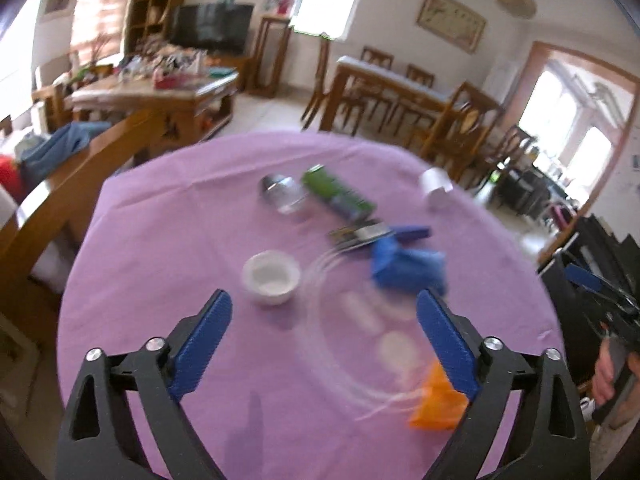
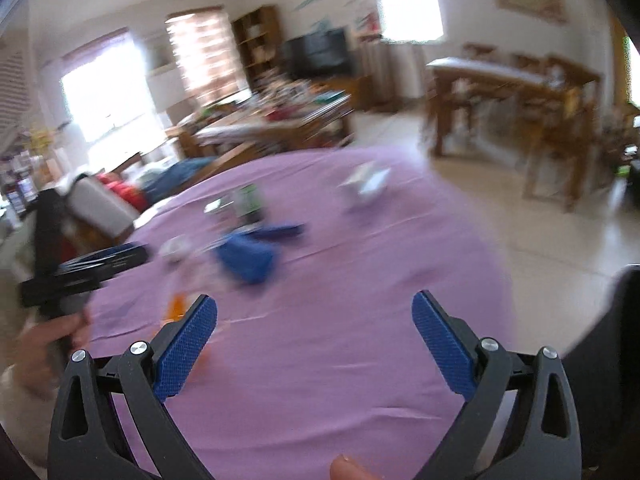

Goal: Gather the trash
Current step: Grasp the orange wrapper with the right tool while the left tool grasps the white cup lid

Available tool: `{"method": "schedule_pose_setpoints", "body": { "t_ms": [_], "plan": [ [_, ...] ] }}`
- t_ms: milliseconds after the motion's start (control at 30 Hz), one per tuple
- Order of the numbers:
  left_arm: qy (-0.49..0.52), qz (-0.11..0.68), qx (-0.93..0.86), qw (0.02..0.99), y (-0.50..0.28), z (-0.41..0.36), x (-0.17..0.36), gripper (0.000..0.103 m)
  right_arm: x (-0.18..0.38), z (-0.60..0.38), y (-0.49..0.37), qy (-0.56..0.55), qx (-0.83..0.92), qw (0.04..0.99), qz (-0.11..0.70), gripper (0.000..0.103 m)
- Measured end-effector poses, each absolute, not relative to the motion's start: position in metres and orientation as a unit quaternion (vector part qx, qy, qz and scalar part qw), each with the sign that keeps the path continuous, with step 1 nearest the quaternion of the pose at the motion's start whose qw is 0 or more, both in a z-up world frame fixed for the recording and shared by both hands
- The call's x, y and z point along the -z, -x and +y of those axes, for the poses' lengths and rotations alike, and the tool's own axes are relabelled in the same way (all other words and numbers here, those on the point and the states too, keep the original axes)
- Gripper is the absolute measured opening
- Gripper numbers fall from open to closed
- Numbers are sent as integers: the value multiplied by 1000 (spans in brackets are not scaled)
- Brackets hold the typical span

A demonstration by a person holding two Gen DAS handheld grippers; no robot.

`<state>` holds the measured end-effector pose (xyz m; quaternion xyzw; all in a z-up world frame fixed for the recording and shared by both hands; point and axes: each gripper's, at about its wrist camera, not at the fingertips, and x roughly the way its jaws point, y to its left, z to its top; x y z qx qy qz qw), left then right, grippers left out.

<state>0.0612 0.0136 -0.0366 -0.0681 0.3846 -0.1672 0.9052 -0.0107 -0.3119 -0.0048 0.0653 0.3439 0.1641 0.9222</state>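
Approach underway: I hold left gripper (image 1: 324, 312) and right gripper (image 2: 314, 316) wide and empty; next, I'd close on the blue wrapper (image 1: 408, 270) beside the white cup (image 1: 271, 277).

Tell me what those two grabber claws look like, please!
Both match. The left gripper and the right gripper each have two flat blue fingers with a bumpy, dotted surface. These sit on black plastic arms with triangle-shaped cut-outs, joined by round silver screws. No cables show. A bare thumb tip peeks in at the bottom of the right view.
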Motion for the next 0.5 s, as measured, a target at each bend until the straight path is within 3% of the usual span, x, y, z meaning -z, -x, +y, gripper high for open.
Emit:
{"method": "schedule_pose_setpoints", "body": {
  "t_ms": [267,433,500],
  "plan": [
    [35,438,151,886,-96,15,54,80,29,-216,-6,-18,-258,877,405,94],
    [-8,453,154,878,-112,2,60,64,43,-191,-11,7,-266,862,431,77],
    [-17,452,154,879,-114,0,61,58,48,-186,-12,13,-266,858,439,61]
  ]
}}
